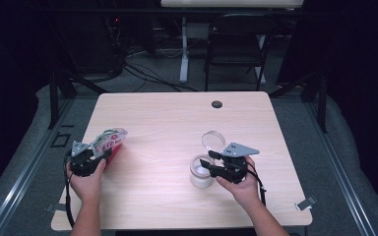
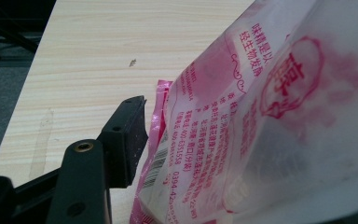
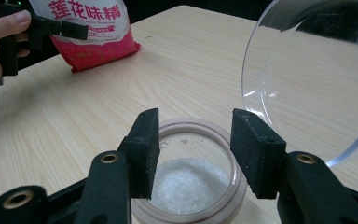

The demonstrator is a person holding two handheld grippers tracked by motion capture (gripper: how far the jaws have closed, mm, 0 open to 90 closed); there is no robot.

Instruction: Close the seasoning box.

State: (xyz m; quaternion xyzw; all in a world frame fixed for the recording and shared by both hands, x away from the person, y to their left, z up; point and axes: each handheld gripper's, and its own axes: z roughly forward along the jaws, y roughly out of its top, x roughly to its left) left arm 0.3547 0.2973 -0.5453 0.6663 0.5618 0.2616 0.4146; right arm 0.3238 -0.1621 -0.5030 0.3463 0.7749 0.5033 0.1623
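Two grippers: the right gripper (image 3: pixel 193 154), jaws apart, hovers at the open jar (image 3: pixel 193 186); left of the jar, the left gripper (image 1: pixel 84 160), jaws loose, flanks the pink bag (image 1: pixel 109 141).

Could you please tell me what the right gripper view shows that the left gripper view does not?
Right gripper view alone: the open jar of white granules, its clear lid raised beside it, and the right claw open over the jar. Left gripper view alone: the barcode and small red print on the seasoning bag. Shared: that bag, the left claw at it, and the wooden table.
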